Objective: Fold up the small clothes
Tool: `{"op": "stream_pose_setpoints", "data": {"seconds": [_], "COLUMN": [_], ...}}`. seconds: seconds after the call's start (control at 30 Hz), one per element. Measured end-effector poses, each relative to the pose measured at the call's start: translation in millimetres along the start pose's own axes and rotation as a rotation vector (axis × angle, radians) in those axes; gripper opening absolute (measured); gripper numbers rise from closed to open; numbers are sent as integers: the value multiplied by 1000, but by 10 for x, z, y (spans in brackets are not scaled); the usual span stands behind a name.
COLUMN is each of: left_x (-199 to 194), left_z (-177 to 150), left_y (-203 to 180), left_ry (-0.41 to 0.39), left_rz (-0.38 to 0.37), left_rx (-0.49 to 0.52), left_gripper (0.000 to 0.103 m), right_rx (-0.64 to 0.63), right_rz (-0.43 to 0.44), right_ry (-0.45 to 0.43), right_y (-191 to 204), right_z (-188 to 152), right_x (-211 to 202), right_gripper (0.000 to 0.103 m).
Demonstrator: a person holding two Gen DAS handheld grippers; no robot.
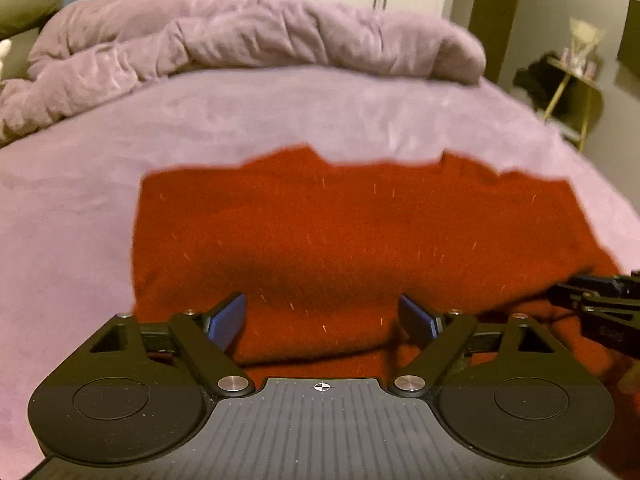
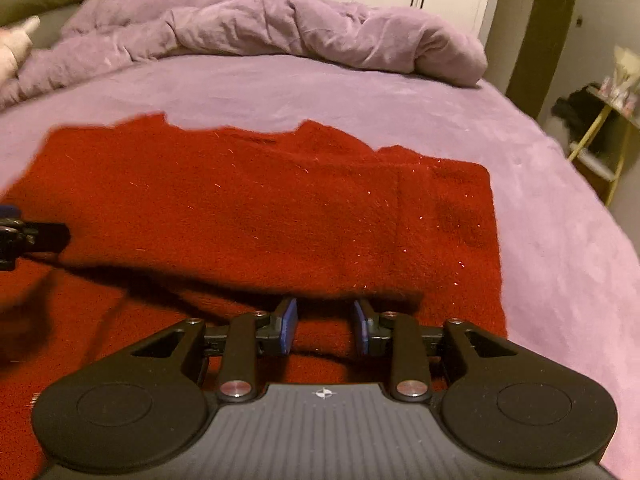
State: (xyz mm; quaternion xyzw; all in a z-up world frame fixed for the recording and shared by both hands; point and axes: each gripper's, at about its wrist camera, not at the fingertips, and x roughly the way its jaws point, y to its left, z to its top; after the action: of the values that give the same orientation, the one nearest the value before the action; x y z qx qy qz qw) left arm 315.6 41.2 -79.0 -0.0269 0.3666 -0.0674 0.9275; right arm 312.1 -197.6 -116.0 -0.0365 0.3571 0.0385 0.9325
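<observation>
Red fuzzy knit, thick and grippy-looking: the garment lies spread on the bed, w/ a folded-over layer whose near edge sits right at both sets of fingers.

Risks, judged from here: both grippers are open w/ nothing held, so a pinch may catch only the top layer, or both layers + the lilac sheet beneath, dragging the whole piece instead of folding it. Uneven lift btwn the two sides would skew the fold. The knit looks floppy, so it could sag in the middle.

Left gripper: fingers spread wide, the fold edge lying btwn them, apparently just under the tips. Right gripper: fingers about half open, over the near fold by the garment's right edge; contact can't be told.

Further back, garment's jagged far edge, then bare sheet, then the bunched duvet well apart.
</observation>
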Motion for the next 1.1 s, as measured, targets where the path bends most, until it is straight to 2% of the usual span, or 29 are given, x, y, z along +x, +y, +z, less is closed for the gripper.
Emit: {"op": "stream_pose_setpoints", "data": {"seconds": [0.1, 0.2, 0.27, 0.3, 0.4, 0.5, 0.6, 0.7, 0.77, 0.83, 0.9, 1.0, 1.1], "left_x": [-9, 211, 476, 564, 713, 837, 906, 811, 631, 437, 330, 358, 201], "left_z": [170, 304, 288, 262, 198, 239, 237, 229, 196, 116, 4, -74, -67], "left_y": [97, 137, 119, 116, 123, 120, 6, 32, 105, 170, 211, 294, 427], "left_ry": [-31, -12, 51, 67, 51, 52, 21, 24, 20, 5, -6, 50, 105], "left_rz": [0, 24, 83, 97, 115, 136, 191, 189, 178, 162, 158, 143, 130], "left_rx": [-43, -79, -58, -47, -41, -49, 28, 2, -28, -38, -38, -43, -69], "left_gripper": [88, 89, 86, 87, 94, 98, 103, 103, 102, 102, 103, 103, 103], "right_rx": [83, 88, 50, 17, -104, -135, -155, -171, -169, -140, -181, -243, -136], "right_rz": [44, -5, -62, -93, -152, -172, -173, -156, -143, -117, -140, -160, -114], "right_ry": [-71, -78, -29, -2, -40, -79, -104, -111, -106, -117, -84, -85, -34], "right_y": [-126, -142, -126, -123, -35, -57, -79, -81, -58, -50, -17, 2, -62], "right_z": [116, 237, 262, 240, 198, 202, 221, 212, 208, 133, -41, -163, -44], "right_x": [-160, 16, 290, 436, 626, 740, 788, 728, 497, 286, 251, 246, 7], "right_gripper": [39, 38, 35, 28, 28, 28, 28, 29, 30, 39, 42, 45, 48]}}
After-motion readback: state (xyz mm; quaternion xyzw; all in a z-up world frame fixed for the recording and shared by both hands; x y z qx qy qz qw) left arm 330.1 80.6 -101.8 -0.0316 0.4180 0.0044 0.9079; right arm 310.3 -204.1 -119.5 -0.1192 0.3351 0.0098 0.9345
